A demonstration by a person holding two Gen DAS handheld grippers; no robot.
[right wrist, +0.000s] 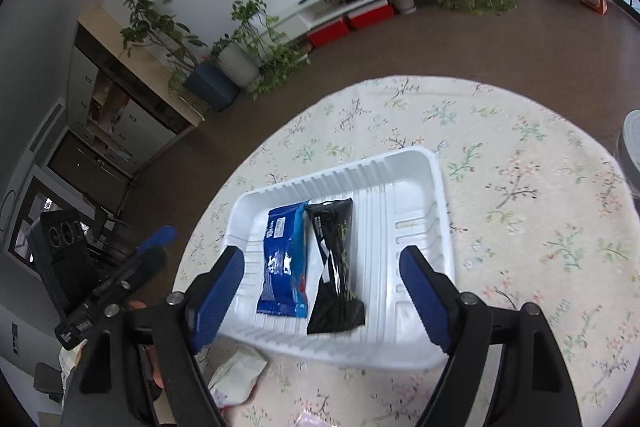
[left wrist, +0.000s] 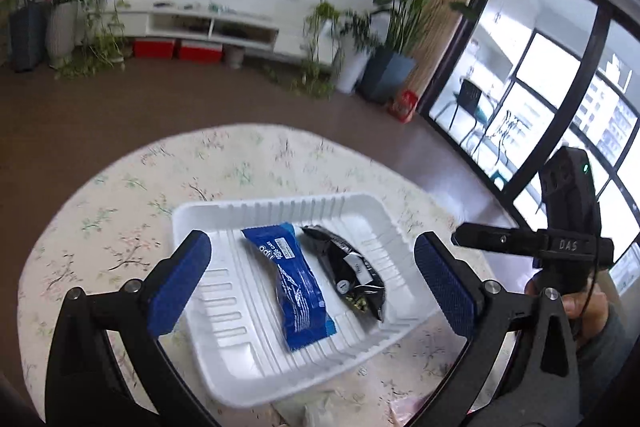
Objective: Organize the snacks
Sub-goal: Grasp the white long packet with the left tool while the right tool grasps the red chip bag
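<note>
Hovering above the white ribbed plastic tray (left wrist: 224, 215), left gripper (left wrist: 312, 283) and right gripper (right wrist: 322, 289) both gaping, gripping nothing. Lying flat inside the tray, side by side and touching: glossy blue snack packet (left wrist: 298, 291) and crinkly black snack packet (left wrist: 352, 271), apparently sorted together there.

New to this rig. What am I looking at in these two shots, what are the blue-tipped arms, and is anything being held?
No robot here: a person holds a two-finger gripper in each hand, with a fisheye camera on each looking along its fingers. One picture is from the left gripper, the other from the right gripper. Both are open and hold nothing. Below them, on a round table with a floral cloth, sits a white tray holding a blue snack packet and a black snack packet side by side. More wrappers lie at the near edge, unclear.
</note>
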